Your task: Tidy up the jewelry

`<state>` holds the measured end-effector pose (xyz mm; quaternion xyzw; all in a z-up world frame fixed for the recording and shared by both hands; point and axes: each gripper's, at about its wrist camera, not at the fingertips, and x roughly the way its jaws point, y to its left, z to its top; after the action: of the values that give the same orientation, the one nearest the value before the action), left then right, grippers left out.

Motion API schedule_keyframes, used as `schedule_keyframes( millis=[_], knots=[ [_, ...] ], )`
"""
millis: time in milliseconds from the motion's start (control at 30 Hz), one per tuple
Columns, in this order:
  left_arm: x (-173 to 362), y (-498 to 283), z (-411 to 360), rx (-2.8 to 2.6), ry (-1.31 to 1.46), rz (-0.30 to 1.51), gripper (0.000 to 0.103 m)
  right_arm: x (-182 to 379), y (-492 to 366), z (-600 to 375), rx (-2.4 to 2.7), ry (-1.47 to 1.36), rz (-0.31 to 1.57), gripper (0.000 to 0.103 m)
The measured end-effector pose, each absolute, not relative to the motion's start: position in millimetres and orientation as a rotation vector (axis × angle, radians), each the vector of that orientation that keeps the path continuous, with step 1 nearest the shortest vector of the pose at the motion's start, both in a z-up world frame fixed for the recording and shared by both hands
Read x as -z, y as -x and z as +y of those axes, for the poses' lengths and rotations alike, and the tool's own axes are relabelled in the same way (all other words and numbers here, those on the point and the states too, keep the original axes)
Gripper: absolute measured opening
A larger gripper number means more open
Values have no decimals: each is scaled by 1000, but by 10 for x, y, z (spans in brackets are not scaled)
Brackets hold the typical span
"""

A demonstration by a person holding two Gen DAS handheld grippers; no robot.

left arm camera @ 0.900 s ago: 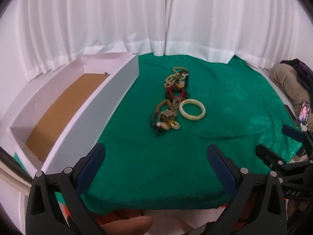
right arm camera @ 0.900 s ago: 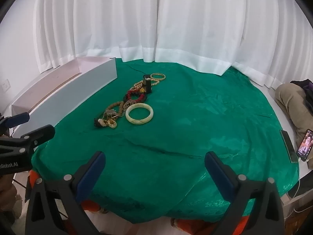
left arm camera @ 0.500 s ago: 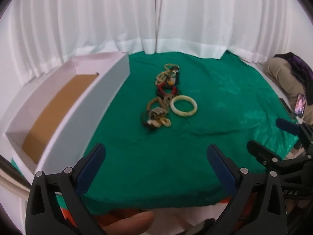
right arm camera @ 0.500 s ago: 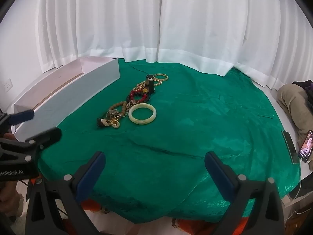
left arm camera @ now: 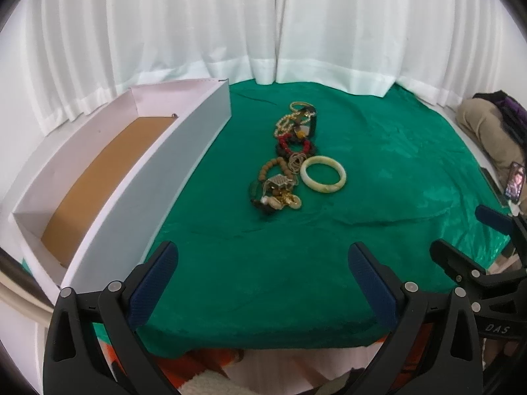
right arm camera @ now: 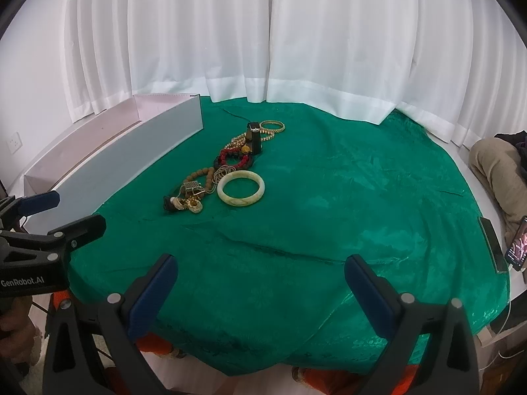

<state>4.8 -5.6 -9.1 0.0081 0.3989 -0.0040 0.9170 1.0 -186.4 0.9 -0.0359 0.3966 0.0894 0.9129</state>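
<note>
**Operator:** While both tools hang short of the near edge of the counter (left arm camera: 411,151), I have nothing gripped: the left tool (left arm camera: 263,283) has its jaws spread wide and empty, and so has the right tool (right arm camera: 260,283).

**Spotter:** Where is the jewelry?

**Operator:** It lies in a loose line on the green cloth (right arm camera: 362,197), well ahead of me. The pale bangle (left arm camera: 323,174) sits by itself on the right of the line, just beside the tangled chains. The red bead bracelet (left arm camera: 294,144) is behind it, the gold bangles (right arm camera: 272,126) farthest back. The white box (left arm camera: 184,164) stands open along the left edge, with no jewelry visible inside.

**Spotter:** Which piece first?

**Operator:** I'd judge the bangle the easiest: rigid and clear of the tangle. I would bring one tool down over its rim on the side away from the chains, so that closing doesn't snag them, then carry it left to the box. The heap of charms (right arm camera: 184,200) at the near end looks knotted, so pulling one piece could drag others.
</note>
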Motion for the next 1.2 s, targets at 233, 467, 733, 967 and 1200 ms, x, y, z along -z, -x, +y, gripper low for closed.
schedule_keyframes(
  millis=[233, 467, 733, 967, 1200],
  knots=[
    [82, -81, -57, 16, -27, 813, 103, 16, -31, -1880, -188, 66, 825, 103],
    [69, -77, -64, -1, -29, 802, 103, 23, -37, -1876, -191, 61, 823, 103],
    [110, -92, -68, -9, -39, 817, 103, 36, -54, -1880, -187, 52, 838, 103],
    [135, -99, -58, -10, -36, 820, 103, 38, -70, -1887, -188, 48, 846, 103],
    [155, -90, -80, -9, -43, 821, 103, 35, -65, -1884, -187, 47, 846, 103]
  ],
)
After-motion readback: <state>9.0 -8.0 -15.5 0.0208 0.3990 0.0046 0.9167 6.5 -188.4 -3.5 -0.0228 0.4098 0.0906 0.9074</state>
